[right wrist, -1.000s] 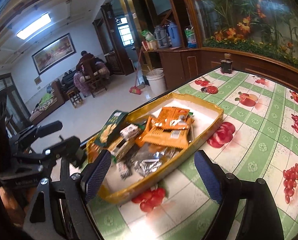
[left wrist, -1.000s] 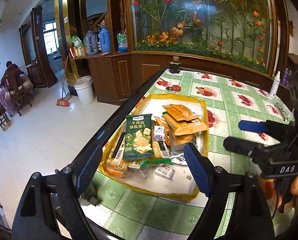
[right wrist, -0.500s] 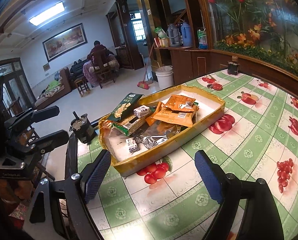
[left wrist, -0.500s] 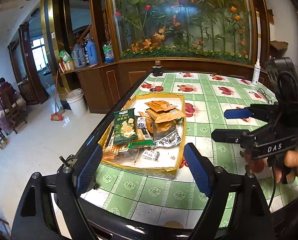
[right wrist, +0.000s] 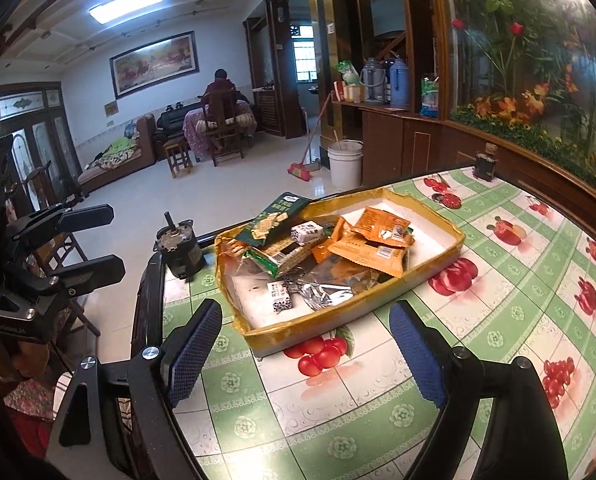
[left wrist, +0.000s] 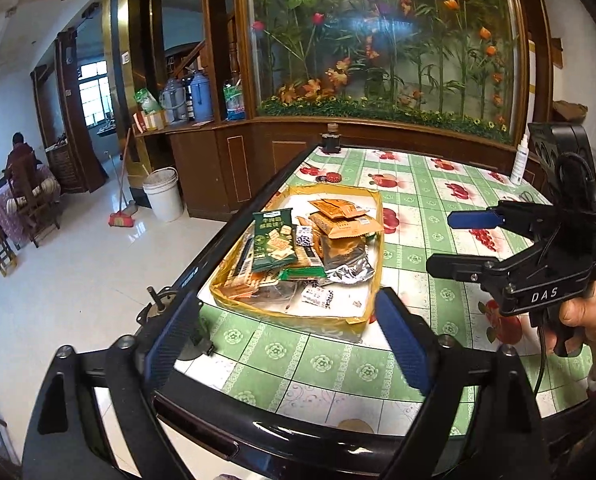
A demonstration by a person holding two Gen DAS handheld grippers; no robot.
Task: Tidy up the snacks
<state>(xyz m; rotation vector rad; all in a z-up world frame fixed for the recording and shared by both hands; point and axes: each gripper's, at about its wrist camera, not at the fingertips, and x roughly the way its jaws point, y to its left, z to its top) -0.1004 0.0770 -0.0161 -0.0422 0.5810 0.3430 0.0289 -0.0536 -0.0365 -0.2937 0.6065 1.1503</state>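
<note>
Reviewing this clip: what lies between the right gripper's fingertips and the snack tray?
Only bare tablecloth with a printed cherry motif; nothing stands between the open right gripper and the tray edge. The right wrist view shows it.

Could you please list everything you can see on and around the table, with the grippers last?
tray: one, yellow rim, near the table's left edge
green cracker pack: one, green, on the tray's left side
orange packets: several, orange, piled at the tray's far end
silver wrapper: one, silver, middle of the tray
small black-and-white packets: at least two, in the tray
table: one, green-and-white fruit-print cloth
dark jar: one, far end of the table
spray bottle: one, white, far right of the table
bucket: one, white, on the floor
broom: one, red head, beside the bucket
left gripper: open, empty
right gripper: open, empty
</note>
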